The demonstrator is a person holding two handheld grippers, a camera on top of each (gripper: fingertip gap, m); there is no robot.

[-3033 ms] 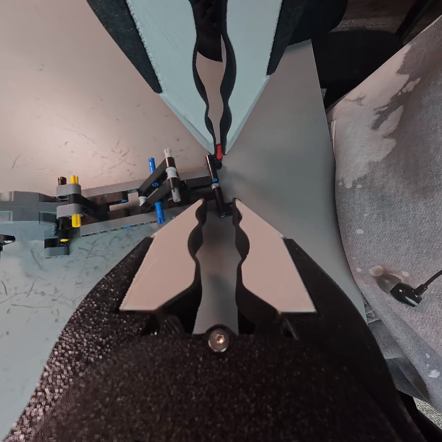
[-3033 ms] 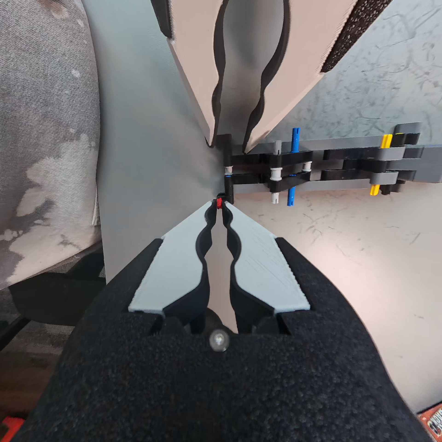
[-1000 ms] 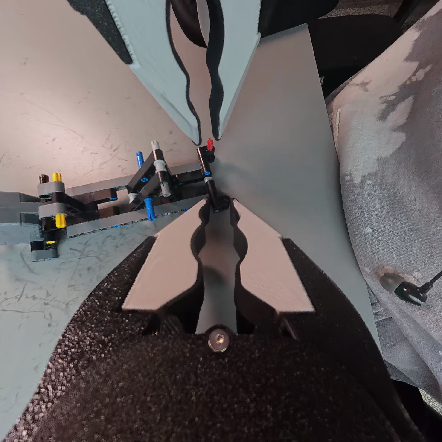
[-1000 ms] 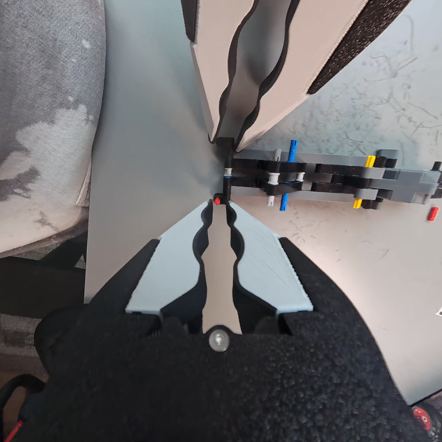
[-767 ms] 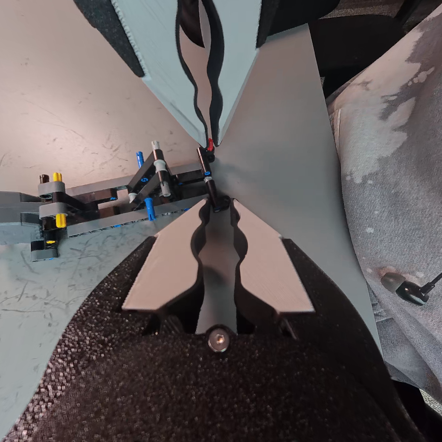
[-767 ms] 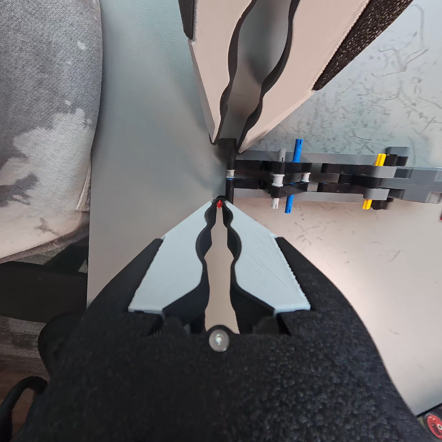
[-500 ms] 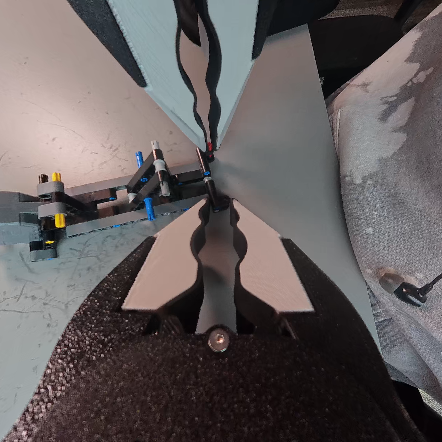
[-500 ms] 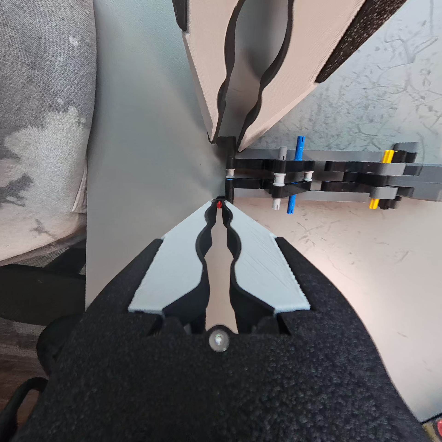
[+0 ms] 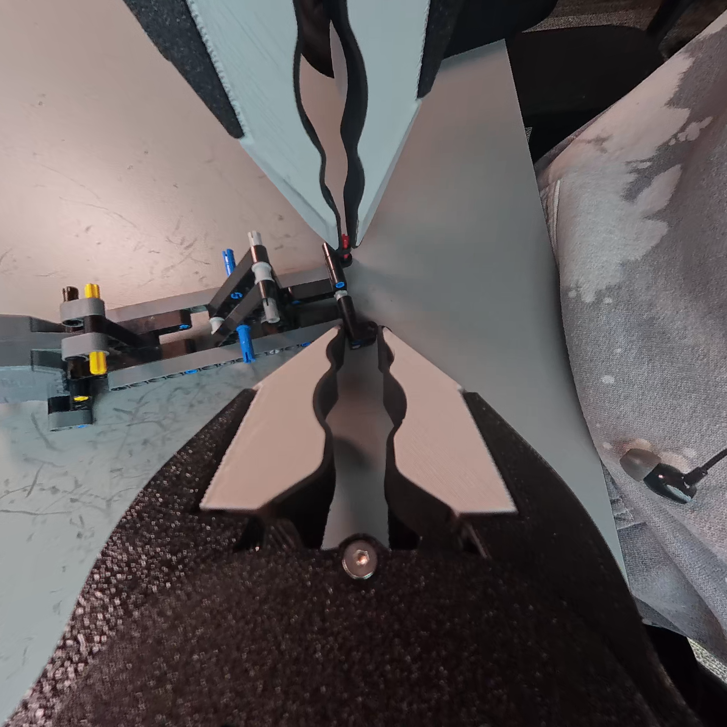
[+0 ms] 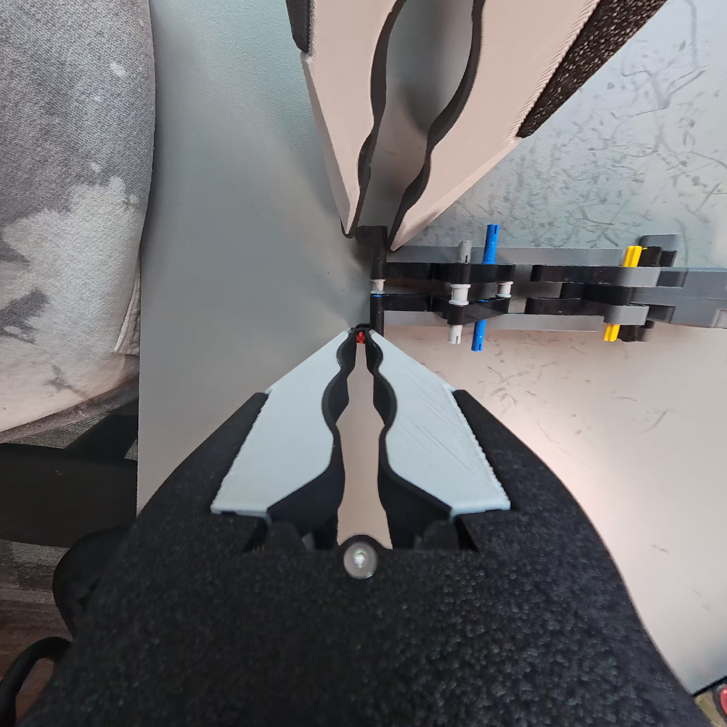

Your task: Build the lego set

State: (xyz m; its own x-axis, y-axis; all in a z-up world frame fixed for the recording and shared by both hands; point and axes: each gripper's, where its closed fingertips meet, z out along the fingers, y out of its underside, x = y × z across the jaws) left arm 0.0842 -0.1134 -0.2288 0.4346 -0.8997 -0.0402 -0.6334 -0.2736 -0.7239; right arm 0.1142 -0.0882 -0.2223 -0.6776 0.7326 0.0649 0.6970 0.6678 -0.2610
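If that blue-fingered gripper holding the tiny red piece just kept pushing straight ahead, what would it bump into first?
Probably the black connector at the lego assembly's end: the right gripper already has the red pin pressed against it. Depth is uncertain.

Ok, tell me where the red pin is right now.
The red pin sits pinched at the tip of the right tool, low centre in the right wrist view, against the end of the black axle of the lego assembly.

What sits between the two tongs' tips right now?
A black axle column of the lego assembly, left tongs below, right tongs pinching a red pin; right wrist view.

Left claw [image 9: 360,334]: tan fingers, black body; right claw [image 10: 360,334]: pale-blue fingers, silver screws.
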